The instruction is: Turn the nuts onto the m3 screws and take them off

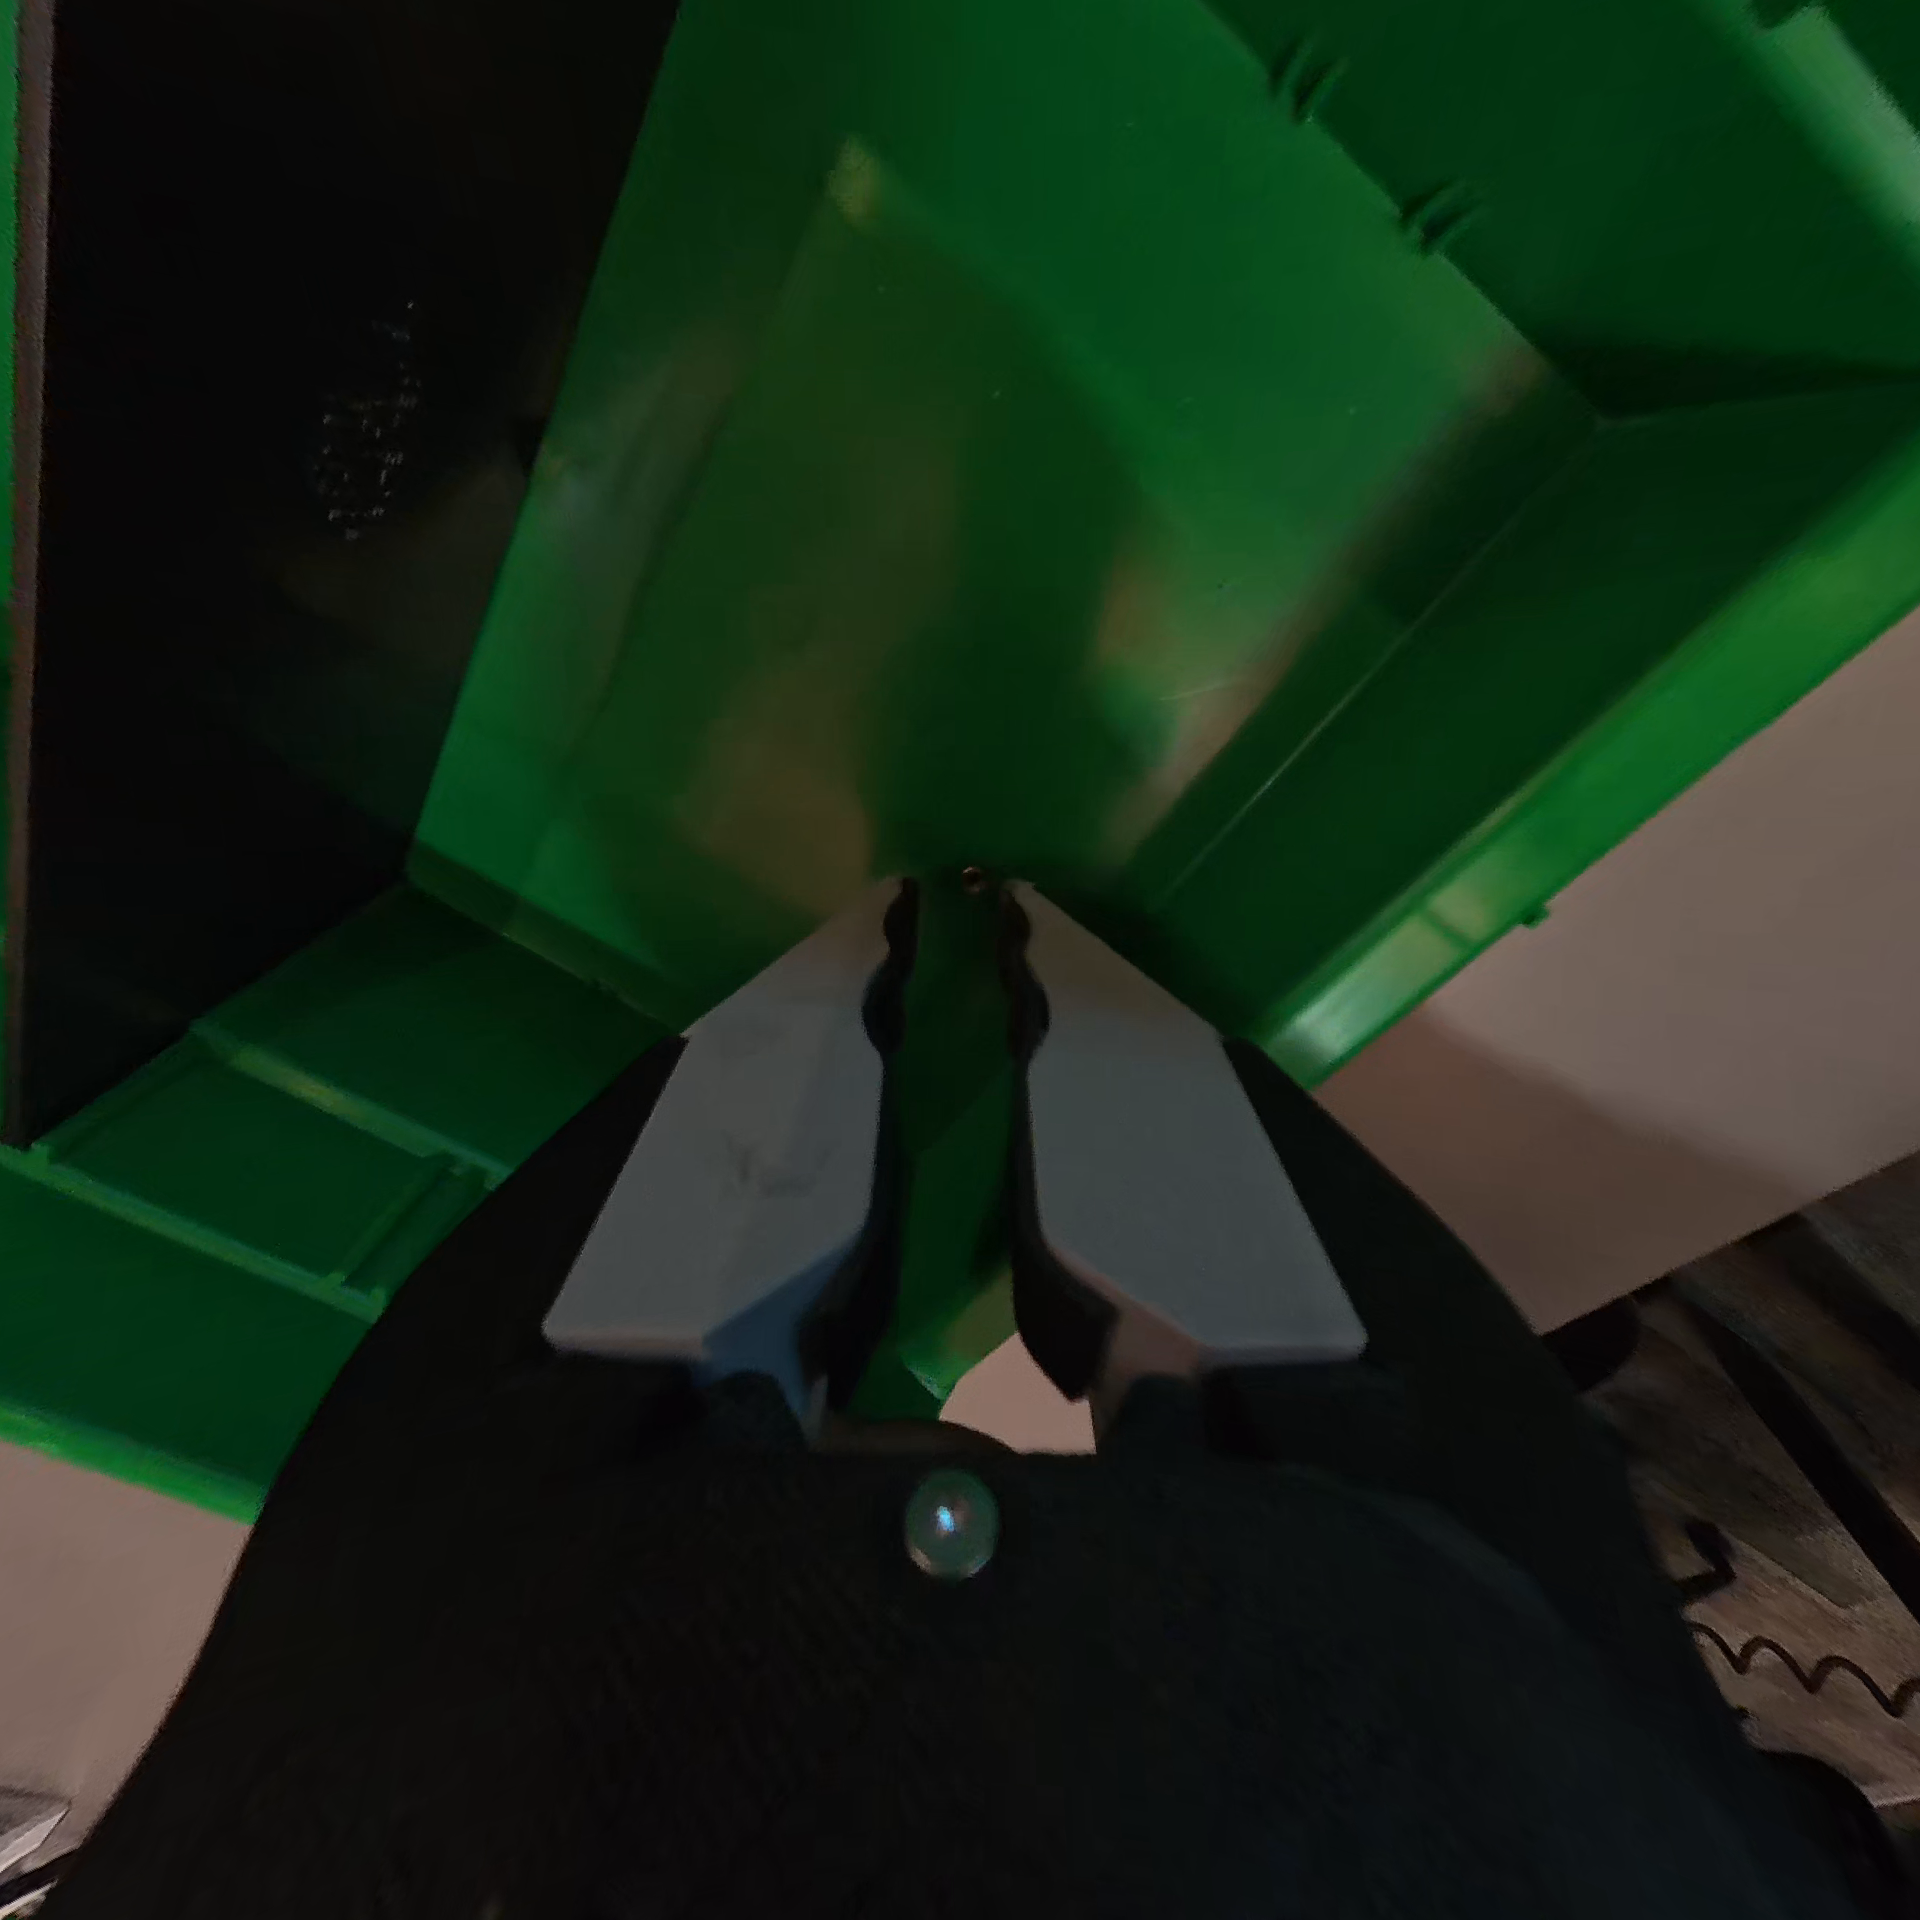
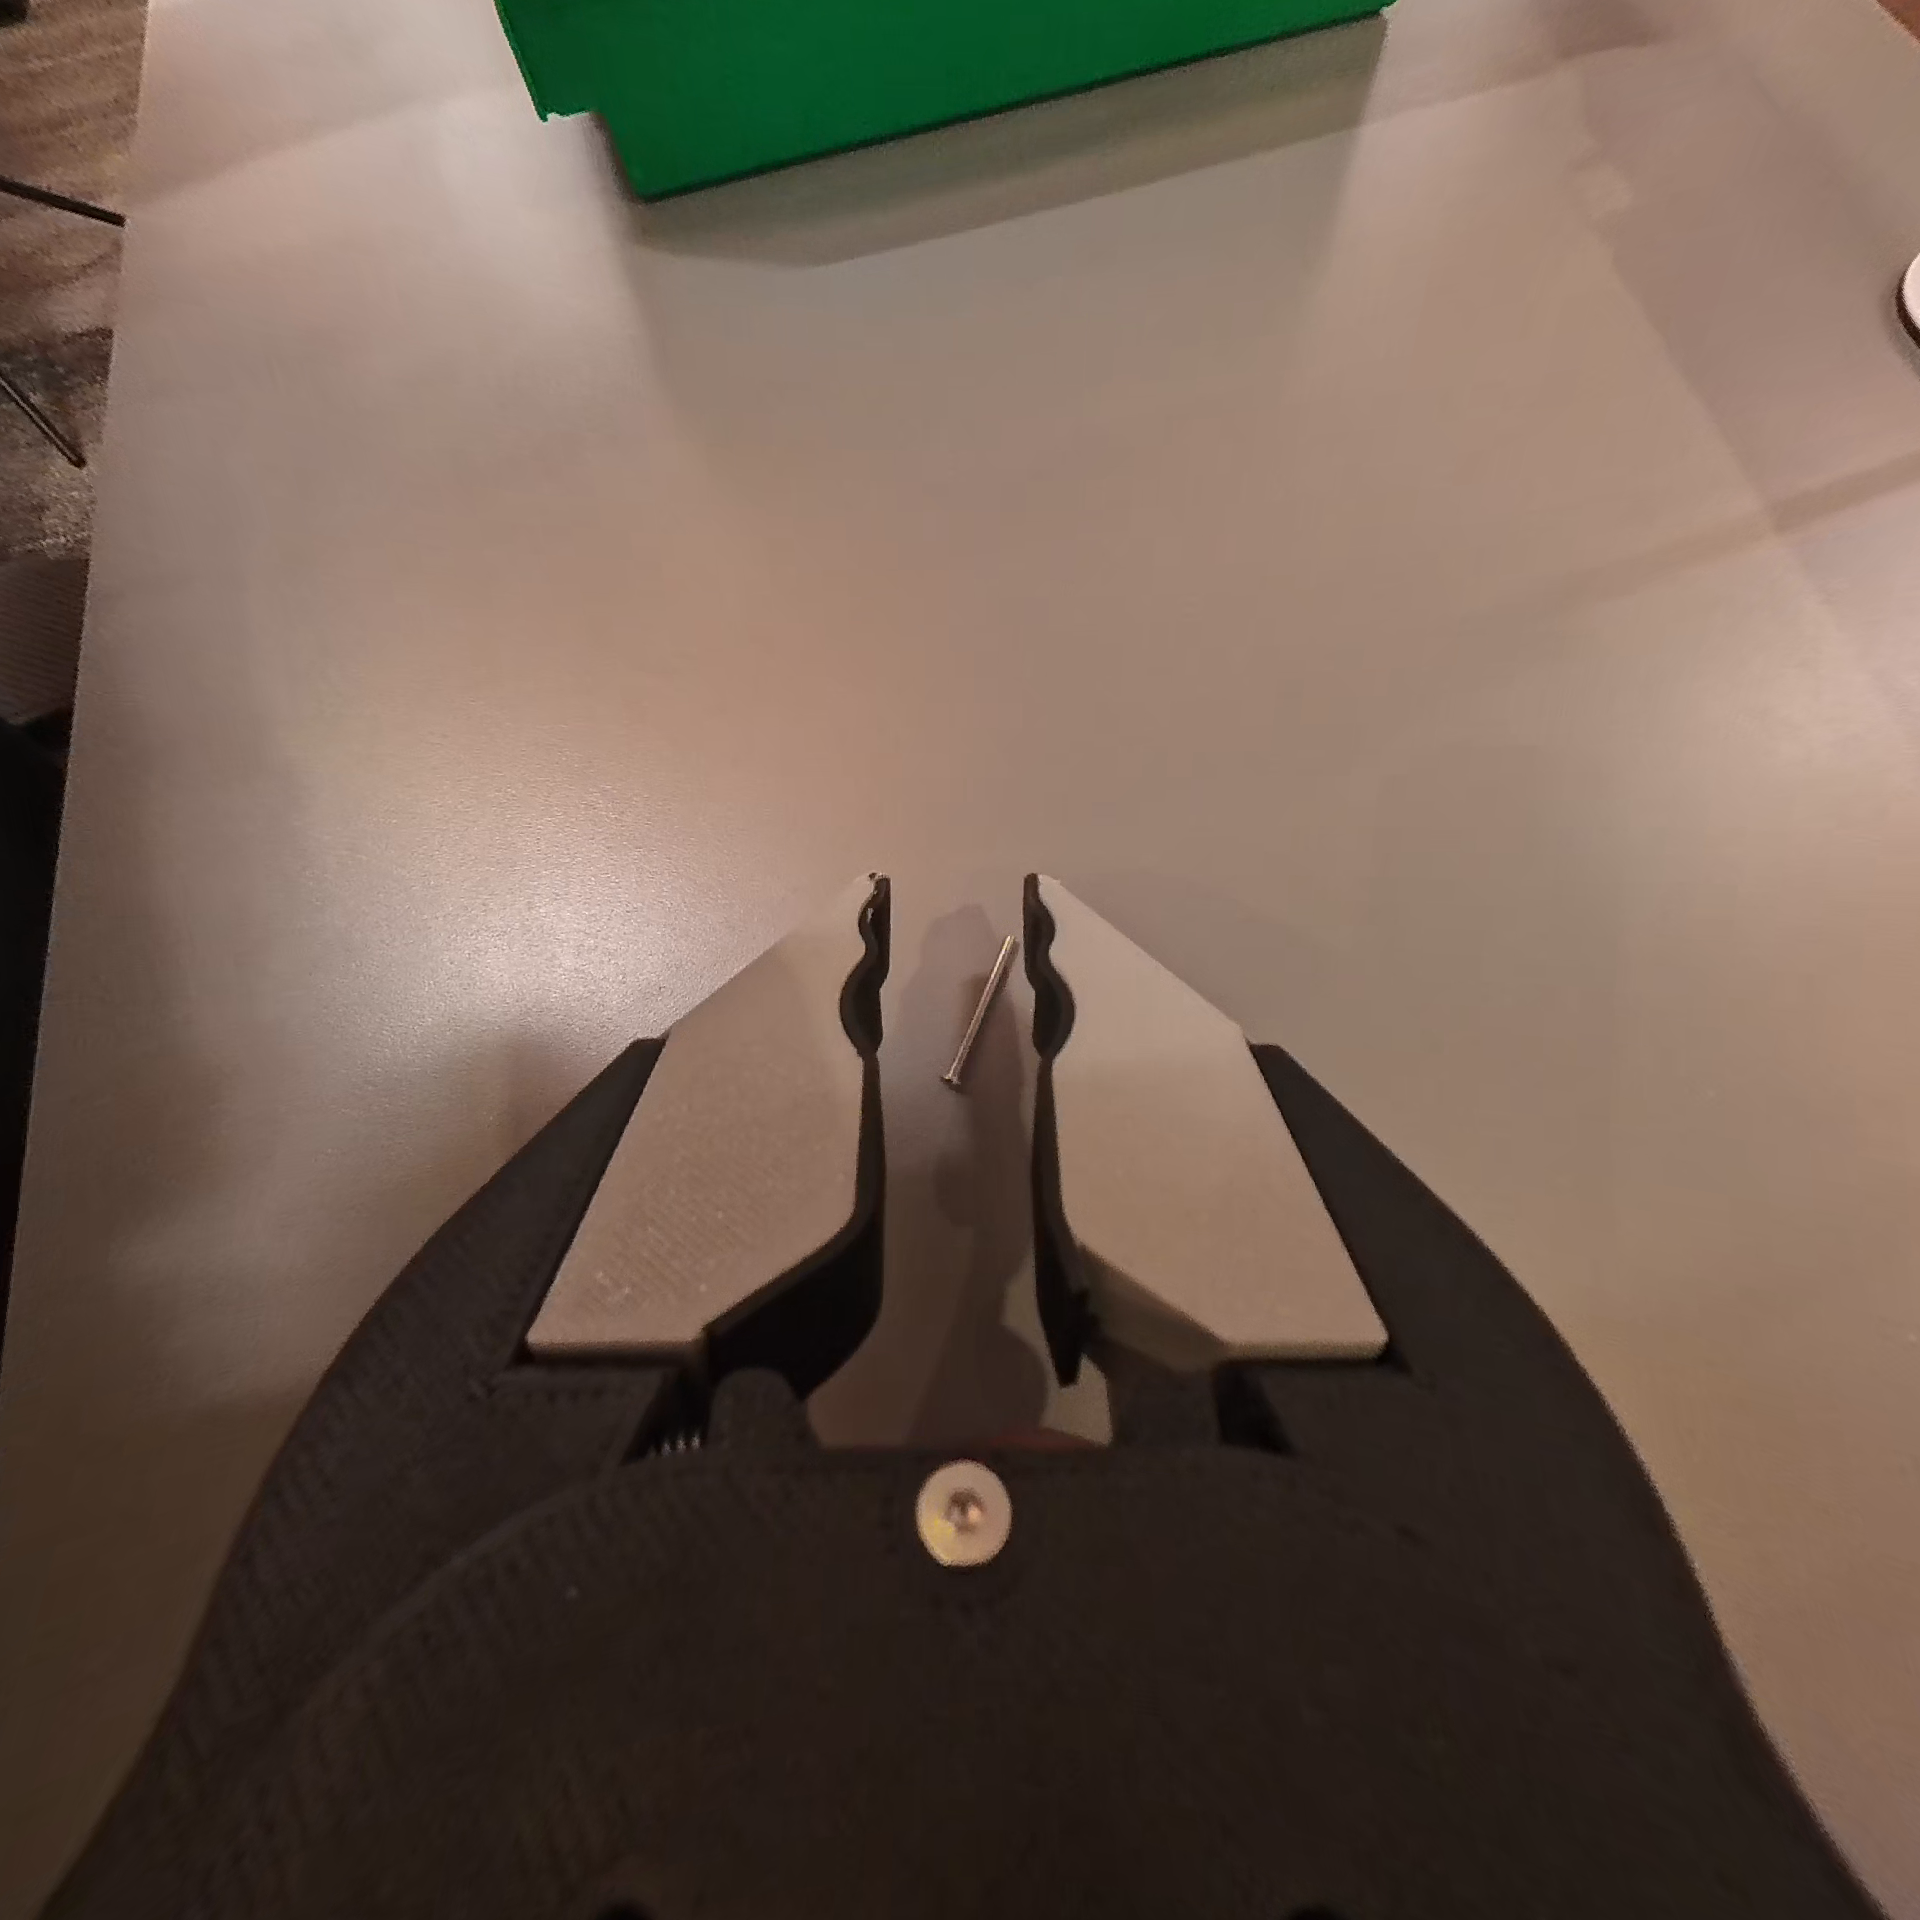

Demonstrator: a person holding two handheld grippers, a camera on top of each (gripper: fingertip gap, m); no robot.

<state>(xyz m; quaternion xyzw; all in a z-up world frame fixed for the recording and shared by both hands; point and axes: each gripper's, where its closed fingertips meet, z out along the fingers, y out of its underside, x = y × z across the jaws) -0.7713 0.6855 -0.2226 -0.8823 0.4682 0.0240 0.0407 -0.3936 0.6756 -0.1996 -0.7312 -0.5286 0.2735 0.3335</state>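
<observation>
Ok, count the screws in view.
1. A screw lies on the table between the right gripper's open fingers. The left gripper is inside the green bin; more may hide there.

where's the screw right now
In the right wrist view the screw lies loose on the pale table, between the open jaws of the right gripper and nearer the right-hand one. The green bin sits well beyond it.

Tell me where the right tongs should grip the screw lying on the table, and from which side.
Grip the screw mid-shank, coming straight down from above. It lies flat on the table, thin and long, head toward the camera, between the open fingers of the right tongs. The shank runs roughly along the fingers, so closing across it should probably pinch it squarely.
</observation>
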